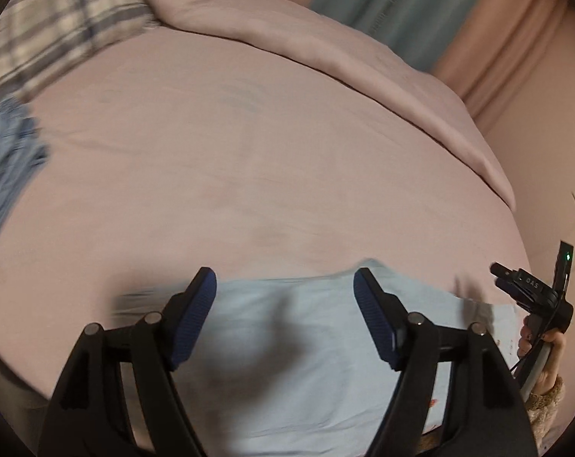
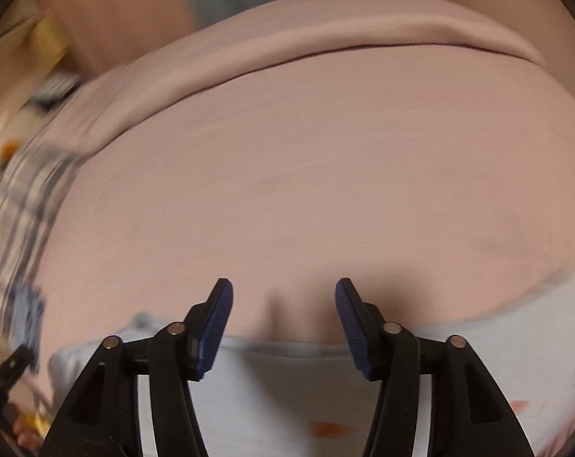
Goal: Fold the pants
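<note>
Both tools are off the cloth: left gripper (image 1: 285, 285) w/ jaws spread wide and empty, right gripper (image 2: 283, 297) likewise parted w/ nothing between the pads. The pale-blue pants (image 1: 287, 361) lie flat in a folded slab at 6 o'clock on the pink bedsheet (image 1: 249, 152), right under both tools. Looks like a fold's just been laid down; next move prob. means re-gripping an edge for another fold, pinching all layers so the stack doesn't slide.
</note>
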Motion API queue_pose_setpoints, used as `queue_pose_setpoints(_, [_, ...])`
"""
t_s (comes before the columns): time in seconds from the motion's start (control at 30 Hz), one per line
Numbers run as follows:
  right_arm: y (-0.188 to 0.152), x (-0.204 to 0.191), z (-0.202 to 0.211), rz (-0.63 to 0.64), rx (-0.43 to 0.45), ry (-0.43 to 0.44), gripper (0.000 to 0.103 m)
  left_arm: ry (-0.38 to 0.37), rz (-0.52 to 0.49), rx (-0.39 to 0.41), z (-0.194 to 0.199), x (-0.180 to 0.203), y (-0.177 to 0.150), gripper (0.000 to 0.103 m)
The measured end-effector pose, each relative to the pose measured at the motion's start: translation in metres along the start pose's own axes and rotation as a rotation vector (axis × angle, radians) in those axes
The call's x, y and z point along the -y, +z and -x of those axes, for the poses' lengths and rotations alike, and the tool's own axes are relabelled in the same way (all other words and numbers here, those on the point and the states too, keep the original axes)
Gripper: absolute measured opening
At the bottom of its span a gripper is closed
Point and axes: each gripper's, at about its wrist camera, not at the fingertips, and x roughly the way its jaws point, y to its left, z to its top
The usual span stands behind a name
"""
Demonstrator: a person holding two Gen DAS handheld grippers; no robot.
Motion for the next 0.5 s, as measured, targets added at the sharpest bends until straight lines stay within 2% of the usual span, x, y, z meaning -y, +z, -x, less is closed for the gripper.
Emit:
queue_pose_setpoints(0.03, [0.002, 0.020, 0.005, -0.036, 0.010, -0.031, 0.058, -0.019, -0.011, -0.012, -0.008, 0.008, 0.002, 0.072])
queue_pose_setpoints(0.17, [0.007, 0.115, 0.024, -0.202, 0.032, -0.169, 0.058, -0.116, -0.031, -0.119, -0.059, 0.049, 0.004, 0.050])
queue_pose_setpoints(0.23, [0.007, 0.149, 0.031, -0.252, 0.038, -0.221, 0.060, -0.144, -0.028, -0.149, -0.080, 0.062, 0.005, 0.046])
queue_pose_setpoints(0.3, [0.005, 0.180, 0.037, -0.302, 0.045, -0.260, 0.067, -0.128, -0.035, -0.187, -0.102, 0.074, 0.003, 0.045])
queue_pose_setpoints(0.37, [0.003, 0.207, 0.038, -0.354, 0.054, -0.288, 0.067, -0.115, -0.056, -0.217, -0.117, 0.083, -0.002, 0.042])
queue_pose_setpoints(0.43, [0.001, 0.228, 0.032, -0.402, 0.047, -0.284, 0.067, -0.091, -0.069, -0.240, -0.130, 0.086, -0.004, 0.042])
queue_pose_setpoints(0.5, [0.002, 0.241, 0.027, -0.425, 0.044, -0.256, 0.067, -0.071, -0.085, -0.228, -0.132, 0.088, -0.009, 0.042])
